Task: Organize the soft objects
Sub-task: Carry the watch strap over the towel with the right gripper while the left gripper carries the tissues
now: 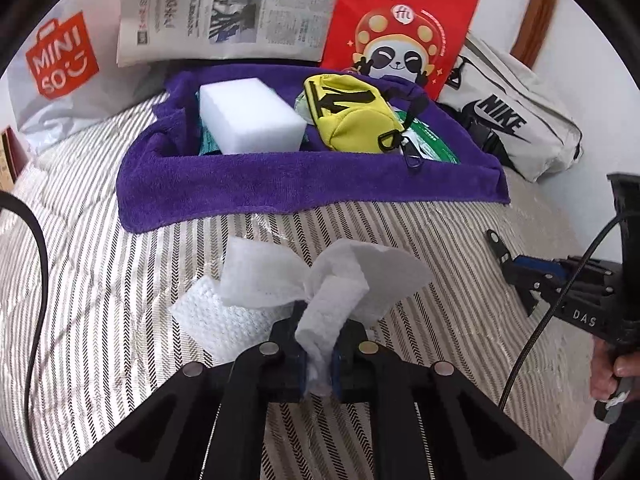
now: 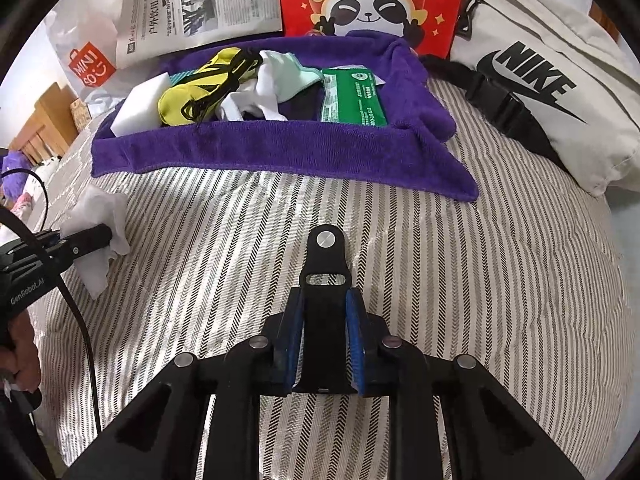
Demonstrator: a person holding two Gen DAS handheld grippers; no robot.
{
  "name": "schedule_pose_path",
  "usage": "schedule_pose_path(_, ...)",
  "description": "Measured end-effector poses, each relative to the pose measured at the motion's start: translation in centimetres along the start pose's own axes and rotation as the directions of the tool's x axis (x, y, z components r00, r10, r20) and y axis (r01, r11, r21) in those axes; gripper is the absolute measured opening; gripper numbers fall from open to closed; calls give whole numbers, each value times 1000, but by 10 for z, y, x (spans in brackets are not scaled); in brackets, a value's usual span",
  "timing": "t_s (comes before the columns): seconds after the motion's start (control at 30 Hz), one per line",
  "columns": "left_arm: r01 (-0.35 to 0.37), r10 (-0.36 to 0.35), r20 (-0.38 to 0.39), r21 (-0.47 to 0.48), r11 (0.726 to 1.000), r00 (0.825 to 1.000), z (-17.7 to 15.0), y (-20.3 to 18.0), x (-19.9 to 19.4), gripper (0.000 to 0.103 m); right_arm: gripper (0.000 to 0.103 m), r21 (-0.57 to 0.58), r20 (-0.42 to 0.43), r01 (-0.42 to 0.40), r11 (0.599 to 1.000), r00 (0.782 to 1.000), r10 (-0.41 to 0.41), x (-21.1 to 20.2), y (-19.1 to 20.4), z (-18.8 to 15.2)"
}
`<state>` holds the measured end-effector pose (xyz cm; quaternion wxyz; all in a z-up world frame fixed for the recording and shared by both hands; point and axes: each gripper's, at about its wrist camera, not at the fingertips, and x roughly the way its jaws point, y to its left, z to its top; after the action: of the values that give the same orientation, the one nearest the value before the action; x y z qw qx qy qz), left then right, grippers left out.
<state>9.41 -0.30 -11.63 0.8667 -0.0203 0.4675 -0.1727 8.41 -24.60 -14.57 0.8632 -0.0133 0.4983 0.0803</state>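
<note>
My left gripper is shut on a crumpled white wipe, just above the striped bedcover; the right wrist view shows that wipe at far left. My right gripper is shut on a flat black strap piece with a metal stud and a slot, low over the cover. Behind both sits a purple towel-lined tray holding a white sponge block, a yellow pouch, a green wipes pack and a white cloth.
Behind the tray lean a newspaper, a red panda bag and a Miniso bag. A white Nike bag with a black buckle strap lies right of it. Black cables trail from both grippers. A hand holds the right gripper's handle.
</note>
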Motion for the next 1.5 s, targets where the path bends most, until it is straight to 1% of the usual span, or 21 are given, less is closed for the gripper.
schedule_pose_path(0.03,4,-4,-4,0,1000,1000,1,0,-2,8,21,4,1,-11,1000,1000,11,-2,0,1)
schedule_pose_path(0.13,-17,17,6,11,1000,1000,4,-1,-14,8,21,-3,20,-39,999,999,39,-13,3,2)
schedule_pose_path(0.27,1,-1,20,0,1000,1000,12,1,-32,8,21,-7,37,-58,998,998,58,-23,6,9)
schedule_pose_path(0.33,-7,7,22,4,1000,1000,14,0,-36,8,21,-6,40,-72,997,997,72,-27,6,12)
schedule_pose_path(0.53,-4,4,37,14,1000,999,24,-3,-54,8,21,-12,65,-84,996,994,85,-42,4,24)
schedule_pose_path(0.8,6,-6,68,0,1000,998,48,-1,-68,8,21,-12,110,-87,996,990,88,-55,-3,55)
schedule_pose_path(1.03,-1,1,82,-3,1000,997,71,7,-71,8,21,-7,131,-95,996,987,95,-52,-7,86)
schedule_pose_path(1.23,-4,5,96,-13,1000,995,91,16,-68,8,21,-2,142,-93,996,986,92,-42,-13,114)
schedule_pose_path(1.5,-1,3,105,-26,1000,994,114,24,-58,8,21,10,141,-89,996,986,87,-25,-23,139)
